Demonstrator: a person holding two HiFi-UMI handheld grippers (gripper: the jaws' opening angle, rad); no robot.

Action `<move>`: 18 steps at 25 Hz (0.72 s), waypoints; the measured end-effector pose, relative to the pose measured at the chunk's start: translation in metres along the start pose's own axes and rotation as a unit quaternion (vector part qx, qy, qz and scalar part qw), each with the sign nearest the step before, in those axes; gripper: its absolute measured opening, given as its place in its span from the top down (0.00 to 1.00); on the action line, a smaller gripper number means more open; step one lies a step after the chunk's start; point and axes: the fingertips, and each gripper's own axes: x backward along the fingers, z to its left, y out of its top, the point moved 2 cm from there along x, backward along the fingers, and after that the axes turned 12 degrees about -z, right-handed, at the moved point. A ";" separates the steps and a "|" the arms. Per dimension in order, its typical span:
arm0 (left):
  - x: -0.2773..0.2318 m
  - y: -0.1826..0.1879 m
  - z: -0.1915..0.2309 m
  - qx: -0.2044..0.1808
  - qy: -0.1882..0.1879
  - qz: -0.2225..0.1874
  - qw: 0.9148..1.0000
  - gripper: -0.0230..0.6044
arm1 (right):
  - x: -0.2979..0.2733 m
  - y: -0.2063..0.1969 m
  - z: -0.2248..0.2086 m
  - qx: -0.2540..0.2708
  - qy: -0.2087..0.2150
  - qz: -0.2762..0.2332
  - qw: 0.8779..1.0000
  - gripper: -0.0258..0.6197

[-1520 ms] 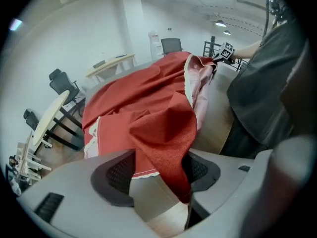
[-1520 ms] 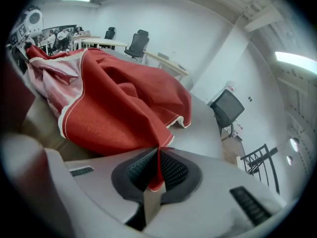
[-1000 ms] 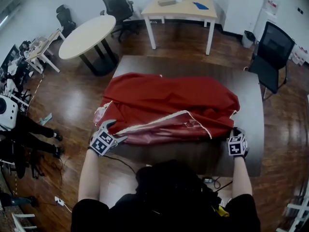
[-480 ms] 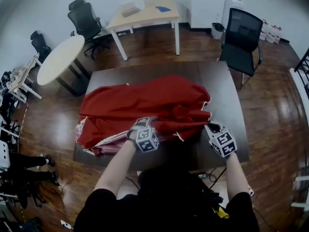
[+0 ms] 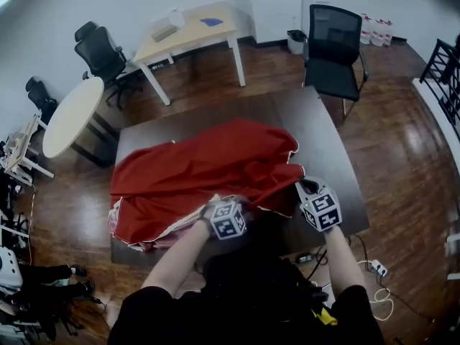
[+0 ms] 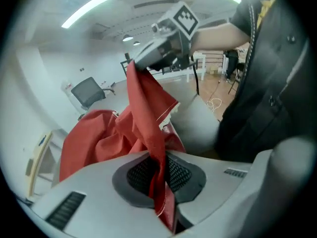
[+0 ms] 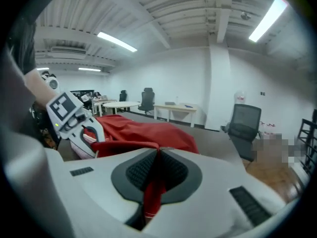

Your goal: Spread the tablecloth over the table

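The red tablecloth [image 5: 208,167] lies bunched on the left and middle of the dark table [image 5: 316,121]; the table's right part is bare. My left gripper [image 5: 219,208] is at the near edge, about mid-table. Its jaws are closing, and the pads pinch a fold of the tablecloth [image 6: 99,138] at the left gripper [image 6: 161,175]. My right gripper [image 5: 305,187] holds the cloth's near right edge, raised off the table. In the right gripper view, the right gripper [image 7: 156,175] is shut on red tablecloth [image 7: 143,130]. A stretch of hem hangs taut between the two.
A black office chair [image 5: 332,42] stands past the table's far right corner. A wooden desk [image 5: 190,34], a round table [image 5: 68,117] and another black chair [image 5: 100,49] are at the back left. Cables [image 5: 374,279] lie on the floor at the near right.
My left gripper travelled from the cloth's near left corner rightward to the middle of the near edge and closed on the cloth. My right gripper rose with its cloth edge.
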 end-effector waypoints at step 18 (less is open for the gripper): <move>0.194 -0.145 -0.067 0.226 0.093 -0.068 0.967 0.92 | -0.234 0.076 0.376 0.153 0.272 0.034 0.949 0.95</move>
